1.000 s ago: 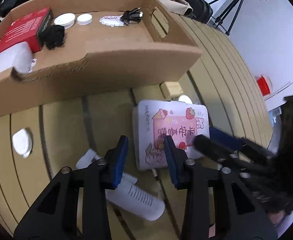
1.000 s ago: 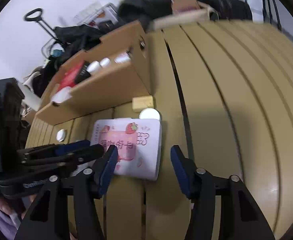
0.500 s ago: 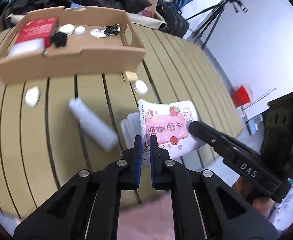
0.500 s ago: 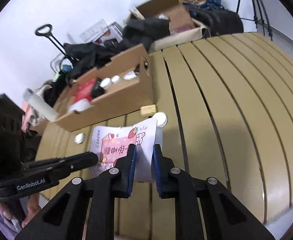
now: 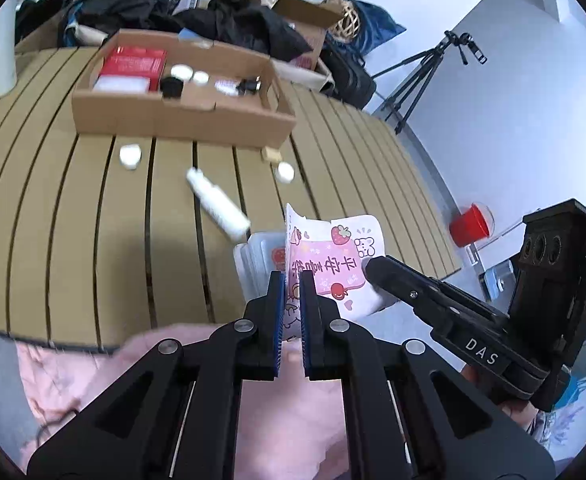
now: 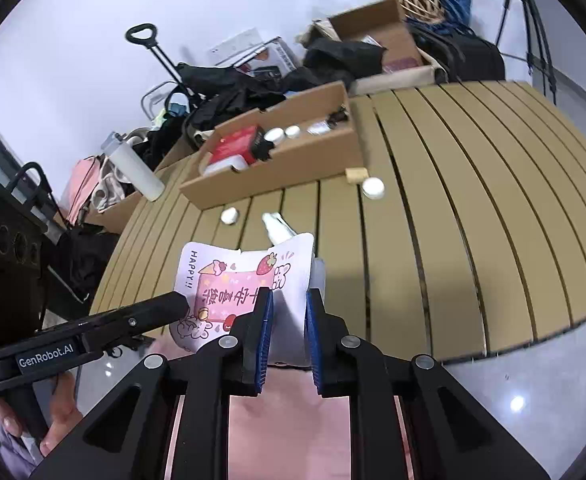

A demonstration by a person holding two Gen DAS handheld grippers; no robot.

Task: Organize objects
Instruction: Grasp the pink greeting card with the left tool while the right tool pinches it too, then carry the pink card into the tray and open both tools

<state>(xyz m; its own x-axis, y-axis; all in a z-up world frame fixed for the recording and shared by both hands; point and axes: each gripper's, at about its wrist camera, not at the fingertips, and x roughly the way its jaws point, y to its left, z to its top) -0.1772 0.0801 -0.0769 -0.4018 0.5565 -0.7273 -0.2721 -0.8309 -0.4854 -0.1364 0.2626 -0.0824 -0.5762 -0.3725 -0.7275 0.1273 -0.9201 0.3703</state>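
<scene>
Slatted tan table [image 5: 93,240] under the left wrist camera, with white walls, a black tripod [image 5: 425,76] and a red bucket [image 5: 469,226] beyond its edge; left gripper [image 5: 291,280] clamped on the near edge of a white packet with a pink strawberry label [image 5: 329,264], blue pads nearly together with only the thin packet between them, packet lifted off the slats at the table's near edge; right gripper [image 5: 377,270] reaching in from the right, tip against the packet's right side; farther back, a white tube [image 5: 217,204] lying diagonally, two white round lids [image 5: 129,156] [image 5: 285,172], a small tan block [image 5: 271,155] just beside an open cardboard box [image 5: 181,120] holding a red box [image 5: 135,62] and small items.

Same table [image 6: 473,200] from the right wrist camera; right gripper [image 6: 287,300] narrowly parted, pads pressed on the packet's [image 6: 229,288] folded right edge, a slice of white packet filling the gap; left gripper [image 6: 173,304] entering from the left, tip on the label's left side; tube [image 6: 277,230] partly hidden behind the packet; cardboard box [image 6: 293,164] beyond it; white bottle [image 6: 133,166] tilted off the table's far-left edge.
</scene>
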